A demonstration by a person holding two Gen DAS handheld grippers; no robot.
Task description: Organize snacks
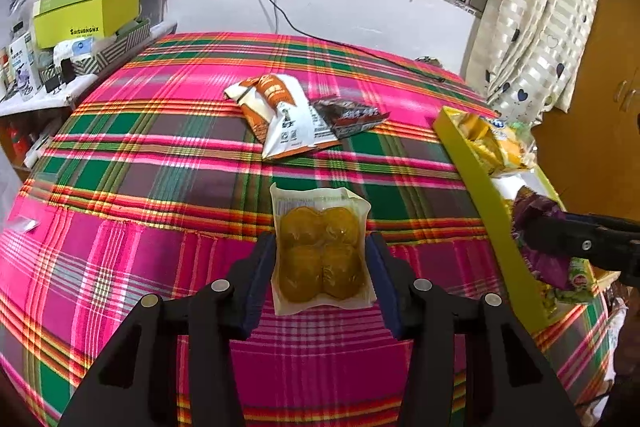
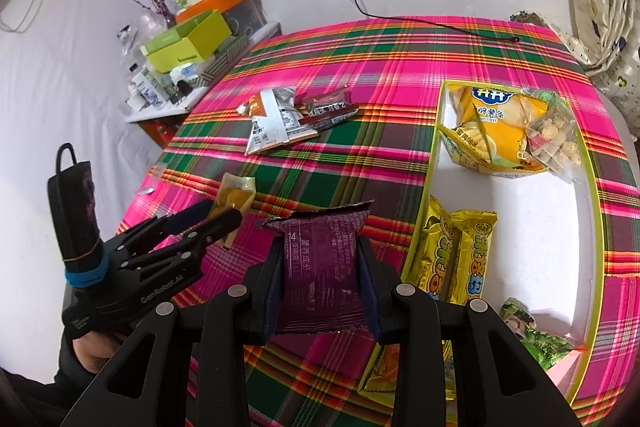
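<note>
My left gripper [image 1: 320, 245] is shut on a clear pouch of yellow-brown round pieces [image 1: 322, 247], with a pad against each side edge, above the plaid tablecloth [image 1: 160, 259]. In the right wrist view the same gripper [image 2: 224, 211] holds the pouch [image 2: 236, 193] at the left. My right gripper [image 2: 322, 249] is shut on a purple snack packet [image 2: 324, 267] just left of the yellow-green box [image 2: 431, 163]. That box holds yellow crisp bags [image 2: 496, 123], gold wafer packs [image 2: 456, 251] and a green packet [image 2: 532, 335]. The left wrist view shows the box wall [image 1: 480, 187] and purple packet [image 1: 538, 215] at right.
A white-and-orange packet [image 1: 280, 115] and a dark red packet [image 1: 352, 117] lie mid-table beyond the pouch. A black cable [image 1: 360, 51] runs across the far edge. A cluttered shelf with a green carton [image 1: 88, 15] stands at left, and a curtain [image 1: 540, 27] hangs at right.
</note>
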